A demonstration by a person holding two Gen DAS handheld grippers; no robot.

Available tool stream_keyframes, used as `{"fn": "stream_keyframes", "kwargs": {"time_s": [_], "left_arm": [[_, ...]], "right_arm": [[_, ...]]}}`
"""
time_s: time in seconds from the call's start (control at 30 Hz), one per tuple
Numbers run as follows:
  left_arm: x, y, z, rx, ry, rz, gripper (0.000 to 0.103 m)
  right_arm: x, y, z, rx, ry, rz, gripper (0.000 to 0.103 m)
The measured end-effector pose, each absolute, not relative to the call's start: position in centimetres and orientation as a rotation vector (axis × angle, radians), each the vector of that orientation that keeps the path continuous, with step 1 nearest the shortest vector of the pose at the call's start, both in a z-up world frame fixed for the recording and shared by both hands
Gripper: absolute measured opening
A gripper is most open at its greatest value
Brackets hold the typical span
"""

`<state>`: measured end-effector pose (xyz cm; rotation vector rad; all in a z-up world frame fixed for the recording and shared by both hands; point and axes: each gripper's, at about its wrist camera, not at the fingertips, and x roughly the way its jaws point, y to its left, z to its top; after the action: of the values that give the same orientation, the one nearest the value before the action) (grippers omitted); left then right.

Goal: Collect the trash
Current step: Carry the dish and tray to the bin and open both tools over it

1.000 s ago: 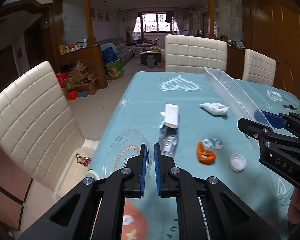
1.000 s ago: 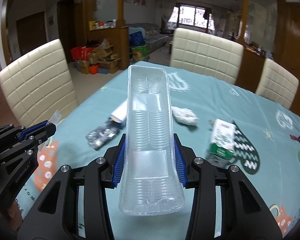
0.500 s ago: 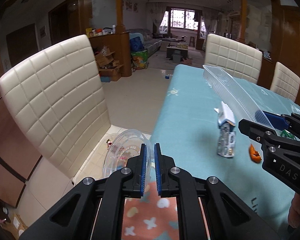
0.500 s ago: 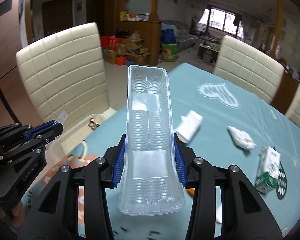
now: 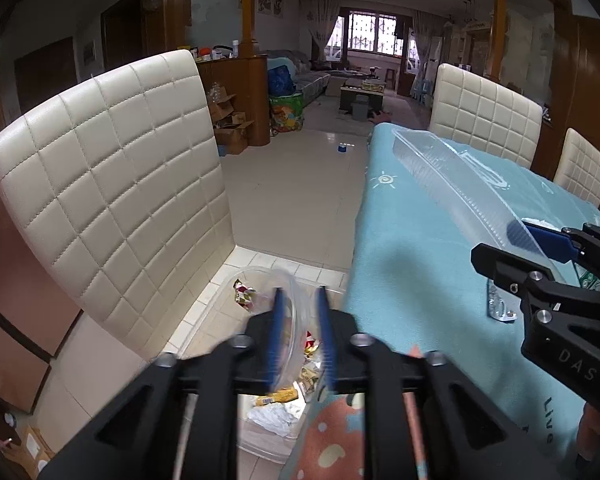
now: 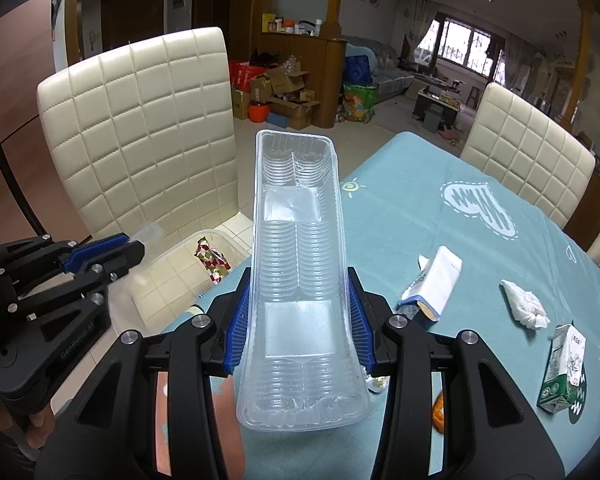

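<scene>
My left gripper [image 5: 299, 336] is open over a clear plastic bin [image 5: 220, 292] on the floor beside the table. A clear round lid [image 5: 288, 320] sits loose between its fingers, blurred, over the bin. The bin holds wrappers and crumpled paper. My right gripper [image 6: 298, 332] is shut on a long clear plastic tray [image 6: 296, 240] and holds it above the table's left edge. The tray [image 5: 452, 184] and right gripper [image 5: 548, 264] also show in the left wrist view. The left gripper [image 6: 112, 252] shows at the left of the right wrist view.
A cream quilted chair [image 5: 112, 184] stands just left of the bin. On the teal tablecloth [image 6: 480, 240] lie a white carton [image 6: 436, 284], a crumpled tissue [image 6: 526, 304], a green-and-white milk carton [image 6: 562, 368] and an orange scrap [image 6: 439, 412]. More chairs stand behind the table.
Both grippers swung left from the table toward the floor bin. The left gripper, shut on the clear lid before, has opened. The right still holds the tray.
</scene>
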<state>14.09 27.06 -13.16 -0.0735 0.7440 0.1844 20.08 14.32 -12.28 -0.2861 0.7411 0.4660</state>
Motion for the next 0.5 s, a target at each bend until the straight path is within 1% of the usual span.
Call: {"fn": "stream_keyframes", "kwargs": {"time_s": [0.03, 0.07, 0.13, 0.27, 0.5], "left_arm": [[14.0, 27.1, -13.2, -0.070, 0.735, 0.190, 0.082], [13.7, 27.2, -13.1, -0.063, 0.706, 0.212, 0.088], [13.3, 27.5, -13.0, -0.049, 0.671, 0.239, 0.088], [13.3, 29.0, -13.6, -0.101, 0.702, 0.239, 0.088], [11.9, 31.0, -14.2, -0.117, 0.702, 0.309, 0.088]], "right_arm": [[20.2, 14.4, -12.4, -0.287, 0.743, 0.464, 0.045], [20.3, 14.5, -12.5, -0.289, 0.744, 0.463, 0.045], [20.5, 14.7, -12.7, -0.292, 0.747, 0.460, 0.045], [20.7, 15.4, -13.0, -0.300, 0.761, 0.469, 0.045], [20.0, 18.0, -13.5, -0.338, 0.759, 0.505, 0.046]]}}
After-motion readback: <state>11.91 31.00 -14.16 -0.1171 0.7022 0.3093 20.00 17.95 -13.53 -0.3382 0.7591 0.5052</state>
